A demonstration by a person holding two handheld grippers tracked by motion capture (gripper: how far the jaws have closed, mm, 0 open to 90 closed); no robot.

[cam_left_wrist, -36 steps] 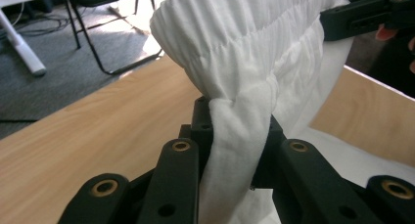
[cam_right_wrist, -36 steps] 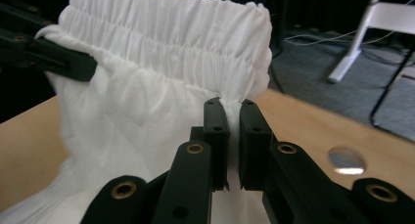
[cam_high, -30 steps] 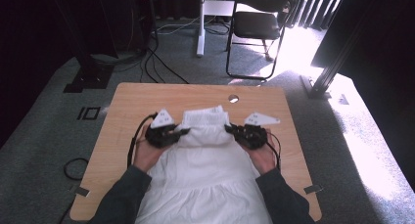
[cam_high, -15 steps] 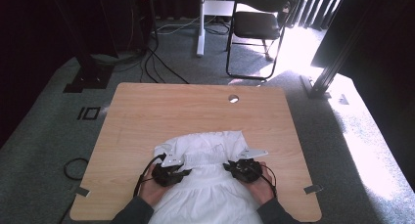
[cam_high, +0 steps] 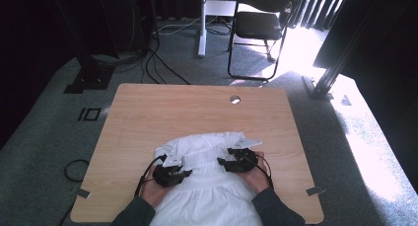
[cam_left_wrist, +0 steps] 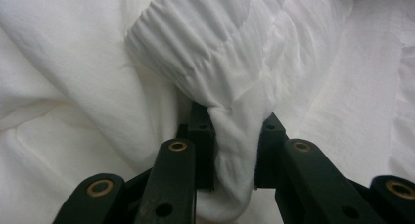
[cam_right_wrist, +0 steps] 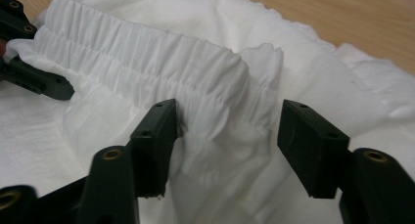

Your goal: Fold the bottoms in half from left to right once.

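A white garment (cam_high: 207,191) with a gathered elastic waistband (cam_right_wrist: 147,57) lies on the near half of the wooden table (cam_high: 148,112). My left gripper (cam_high: 185,174) rests on the garment's left side. In the left gripper view it (cam_left_wrist: 235,136) is shut on a pinched fold of the white cloth (cam_left_wrist: 230,150). On the right end of the waistband sits my right gripper (cam_high: 222,163). Its jaws (cam_right_wrist: 227,131) have just been opening and stand apart. The waistband bulges between them and touches the left pad, while a gap shows at the right pad.
The table has a round cable hole (cam_high: 235,99) near its far edge, and bare wood on the far half and both sides. A black chair (cam_high: 261,23), a white post (cam_high: 202,23) and cables (cam_high: 162,63) stand on the carpet beyond.
Both hands came back toward the near edge and lowered, bringing the waistband with them. The right jaws have parted from the cloth; the left still pinches its fold.
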